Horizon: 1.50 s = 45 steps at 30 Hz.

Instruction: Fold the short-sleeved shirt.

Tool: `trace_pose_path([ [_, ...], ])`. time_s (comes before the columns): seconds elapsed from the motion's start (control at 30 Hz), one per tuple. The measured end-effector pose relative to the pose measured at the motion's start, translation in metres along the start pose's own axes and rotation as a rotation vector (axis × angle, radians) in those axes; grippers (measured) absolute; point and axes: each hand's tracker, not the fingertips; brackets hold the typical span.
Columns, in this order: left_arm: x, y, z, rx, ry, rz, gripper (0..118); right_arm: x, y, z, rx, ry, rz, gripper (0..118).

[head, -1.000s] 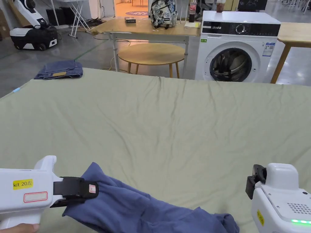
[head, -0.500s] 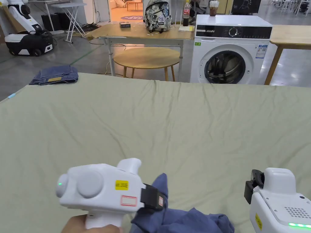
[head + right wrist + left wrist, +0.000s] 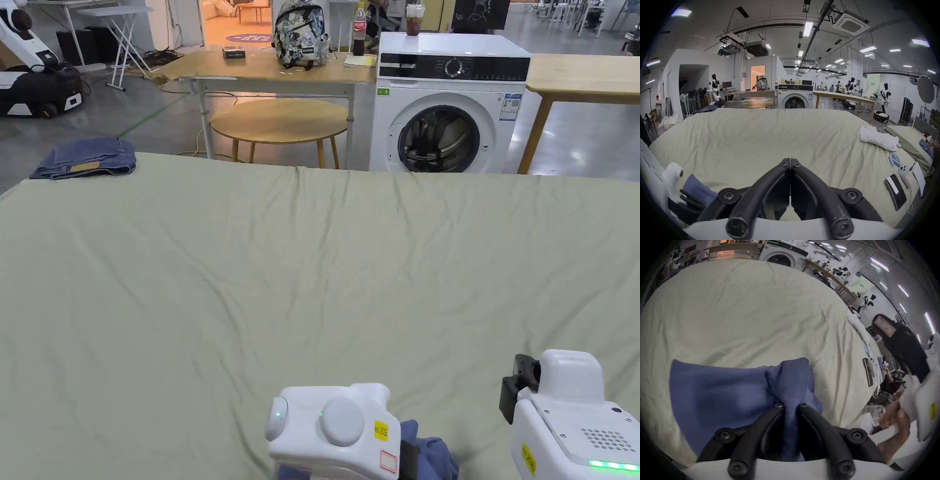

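I'm pinching a bunched fold of the shirt (image 3: 740,391) in my left claw (image 3: 790,407), both jaws pressing on the cloth; the shirt's lying crumpled at the near edge of the bed (image 3: 312,262). Right claw (image 3: 790,164) is hanging empty just above the sheet, jaws fully together. Looks like the spreading step, nothing folded yet. Next move needs the right claw opening and grabbing another edge to pull it flat.

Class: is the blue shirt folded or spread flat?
Neither: the blue shirt lies bunched, one part pinched by the left gripper.
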Motion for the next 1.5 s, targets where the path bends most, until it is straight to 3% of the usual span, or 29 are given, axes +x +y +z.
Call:
trace_pose_path([
  [0.07, -0.003, 0.001, -0.003, -0.001, 0.003, 0.009, 4, 0.0, 0.0, 0.0, 0.0, -0.001, 0.001, 0],
  [0.1, -0.005, 0.0, -0.001, -0.001, -0.021, 0.025, 10, 0.0, 0.0, 0.0, -0.001, -0.001, 0.003, 0],
  [0.2, -0.01, 0.002, 0.013, 0.013, -0.159, 0.061, 53, 0.0, -0.001, 0.001, -0.002, 0.001, 0.008, 0],
  [0.23, -0.01, 0.002, 0.021, 0.024, -0.157, 0.053, 57, 0.0, 0.0, 0.002, -0.001, 0.001, 0.011, 0],
  [0.37, -0.018, 0.008, 0.047, 0.095, -0.199, 0.051, 58, 0.0, 0.001, 0.004, 0.001, 0.0, 0.011, 0],
  [0.4, -0.025, 0.011, 0.046, 0.103, -0.211, 0.06, 56, 0.001, 0.001, 0.004, 0.002, -0.001, 0.011, 0],
  [0.43, -0.03, 0.014, 0.043, 0.105, -0.22, 0.07, 46, 0.001, 0.001, 0.004, 0.003, -0.002, 0.01, 0],
  [0.5, -0.036, 0.015, 0.028, 0.078, -0.236, 0.094, 9, 0.002, 0.001, 0.005, 0.004, -0.003, 0.005, 0],
  [0.63, -0.04, 0.008, -0.021, -0.033, -0.374, 0.171, 6, 0.003, 0.0, 0.004, -0.003, -0.005, 0.001, 0],
  [0.83, -0.031, 0.003, -0.065, -0.023, -0.322, 0.133, 0, 0.005, -0.004, 0.002, -0.015, -0.011, -0.002, 0],
  [1.03, -0.02, 0.006, -0.036, -0.014, -0.274, 0.055, 0, 0.004, -0.003, 0.0, -0.016, -0.009, -0.004, 0],
  [1.17, -0.024, 0.011, 0.004, 0.13, -0.198, -0.043, 0, 0.0, 0.001, 0.0, 0.0, -0.007, -0.004, 0],
  [1.5, -0.061, -0.002, 0.124, 0.774, 0.309, -0.225, 0, -0.012, 0.02, 0.001, 0.079, -0.001, -0.012, 0],
])
